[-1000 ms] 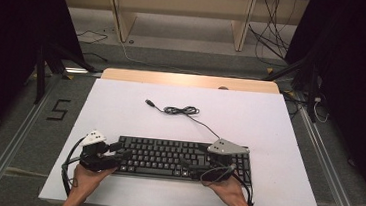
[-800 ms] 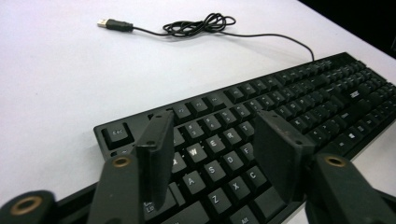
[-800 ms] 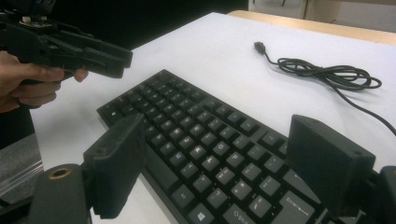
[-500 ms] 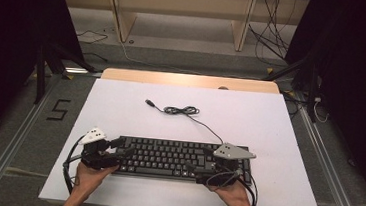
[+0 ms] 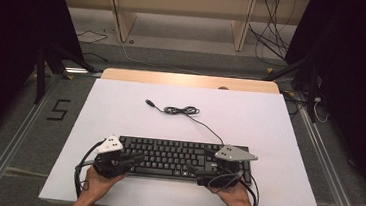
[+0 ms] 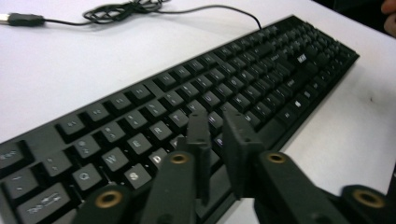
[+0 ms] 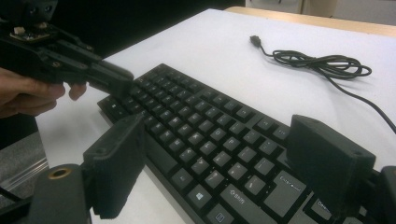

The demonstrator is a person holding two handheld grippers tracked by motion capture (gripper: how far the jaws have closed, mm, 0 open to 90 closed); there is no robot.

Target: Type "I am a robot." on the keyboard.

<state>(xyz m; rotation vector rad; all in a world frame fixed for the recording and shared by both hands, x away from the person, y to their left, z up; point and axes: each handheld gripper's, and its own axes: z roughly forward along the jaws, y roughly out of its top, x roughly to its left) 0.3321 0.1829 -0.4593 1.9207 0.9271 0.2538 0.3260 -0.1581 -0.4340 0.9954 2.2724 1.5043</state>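
the black keyboard (image 5: 178, 158) lies flat in the lower middle of the high view, on the white table (image 5: 269, 130), with its cable (image 5: 185, 111) coiled above it toward the upper middle and the plug (image 5: 149, 102) lying loose to the left of the coil. the left gripper (image 5: 133, 160) sits over the keyboard's left end in the lower left of that view; in the left gripper view its jaws have just been closing and now stand almost together, a thin gap between them and nothing caught in it, their tips poised over the letter keys in the lower centre of the frame. the right gripper (image 5: 203, 177) is at the keyboard's lower right; in the right gripper view its jaws stand wide apart, one at the lower left and one at the lower right, with the near edge of the keyboard (image 7: 210, 149) between them but neither pad pressing on it. the work looks like pressing a key with the narrowed left tips. to do it well, i would keep the tips together so they act as one point, come straight down on a single key cap rather than the seam between two, and press lightly, since a slanted push could slide the keyboard across the smooth table. the wide right jaws could steady the near edge if it shifts.
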